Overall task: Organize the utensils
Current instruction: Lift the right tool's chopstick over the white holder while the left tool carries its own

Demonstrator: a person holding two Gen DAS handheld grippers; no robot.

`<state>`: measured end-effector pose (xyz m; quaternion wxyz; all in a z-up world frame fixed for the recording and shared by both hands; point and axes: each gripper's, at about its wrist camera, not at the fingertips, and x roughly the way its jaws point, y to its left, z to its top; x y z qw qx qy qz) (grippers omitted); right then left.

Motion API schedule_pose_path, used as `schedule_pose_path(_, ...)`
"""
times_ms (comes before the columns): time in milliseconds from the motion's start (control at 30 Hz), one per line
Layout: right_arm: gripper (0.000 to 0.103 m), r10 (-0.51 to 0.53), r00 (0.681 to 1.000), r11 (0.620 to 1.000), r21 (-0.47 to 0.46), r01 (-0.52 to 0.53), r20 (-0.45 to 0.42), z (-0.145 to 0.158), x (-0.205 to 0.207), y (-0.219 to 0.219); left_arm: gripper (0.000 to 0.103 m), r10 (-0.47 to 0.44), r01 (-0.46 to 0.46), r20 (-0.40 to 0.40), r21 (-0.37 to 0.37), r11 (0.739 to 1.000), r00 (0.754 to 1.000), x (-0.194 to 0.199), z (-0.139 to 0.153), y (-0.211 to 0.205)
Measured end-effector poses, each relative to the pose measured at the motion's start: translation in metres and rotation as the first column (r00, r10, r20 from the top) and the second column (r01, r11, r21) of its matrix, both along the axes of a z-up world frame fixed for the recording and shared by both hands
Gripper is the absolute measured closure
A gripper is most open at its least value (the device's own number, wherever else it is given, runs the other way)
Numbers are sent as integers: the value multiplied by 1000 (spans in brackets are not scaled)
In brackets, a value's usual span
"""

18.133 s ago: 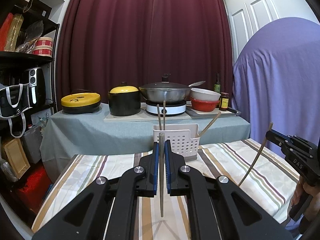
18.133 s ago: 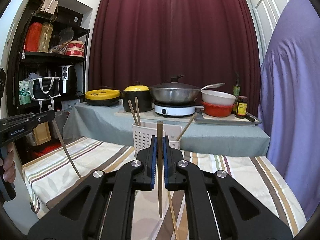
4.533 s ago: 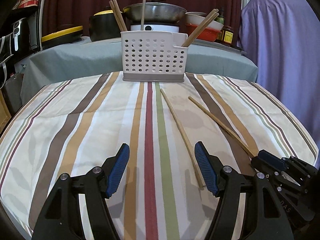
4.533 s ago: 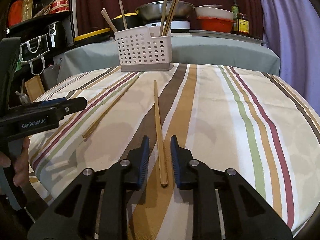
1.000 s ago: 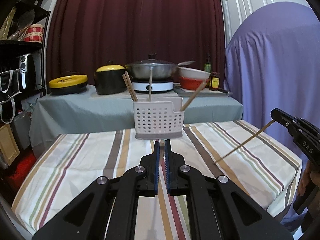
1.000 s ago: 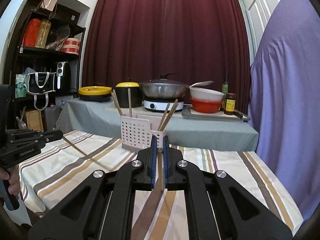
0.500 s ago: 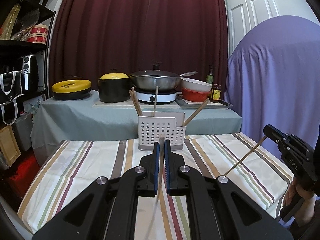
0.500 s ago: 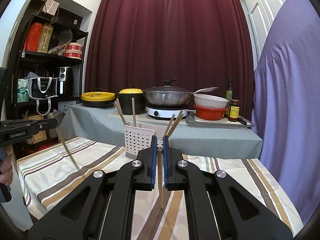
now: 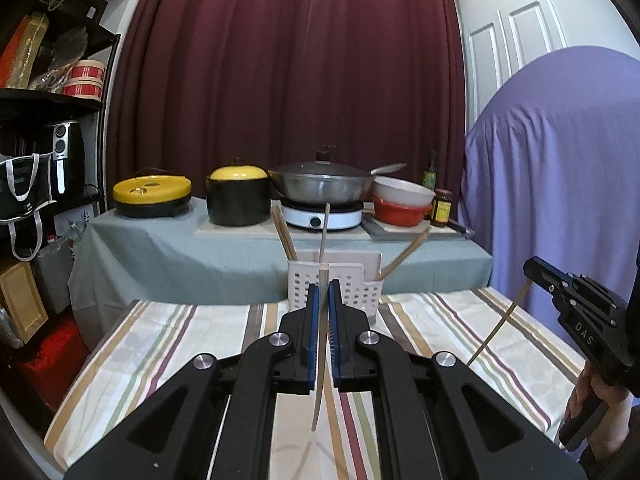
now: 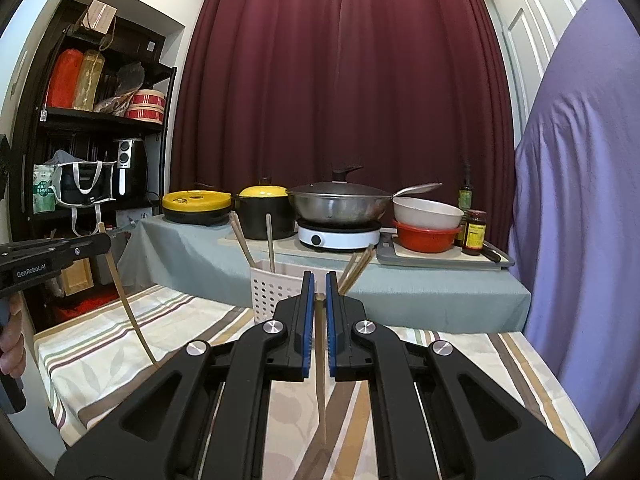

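Note:
My left gripper [image 9: 322,292] is shut on a wooden chopstick [image 9: 318,400] that hangs almost straight down between the blue pads, above the striped table [image 9: 160,340]. Just beyond it stands the white perforated utensil holder [image 9: 356,288] with several chopsticks in it. My right gripper [image 10: 318,288] is shut on a second chopstick [image 10: 320,380], which also hangs near vertical, in front of the holder [image 10: 272,292]. Each gripper shows in the other's view: the right gripper [image 9: 536,270] with its slanted chopstick [image 9: 498,324], the left gripper [image 10: 104,244] with its chopstick [image 10: 128,308].
Behind the table, a grey-clothed side table [image 9: 180,248] carries a yellow-lidded pan, a black pot [image 9: 238,196], a wok [image 9: 320,184] on a white hob, stacked bowls and bottles. A black shelf [image 10: 100,120] stands left, a purple-draped shape [image 9: 560,180] right. A hand [image 9: 600,400] grips the right handle.
Both grippers have risen above the table with their chopsticks. The chopsticks have swung from a slant to nearly upright. The holder sits lower in both views.

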<state>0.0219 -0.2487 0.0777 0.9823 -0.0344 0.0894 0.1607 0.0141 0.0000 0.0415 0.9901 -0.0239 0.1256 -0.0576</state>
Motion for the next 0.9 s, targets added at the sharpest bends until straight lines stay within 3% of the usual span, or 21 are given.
schedule_pose_path(900, 97, 51, 988, 998, 38, -57, 144, 62, 121, 44, 98, 64, -53, 173, -69, 996, 983, 91, 55, 28)
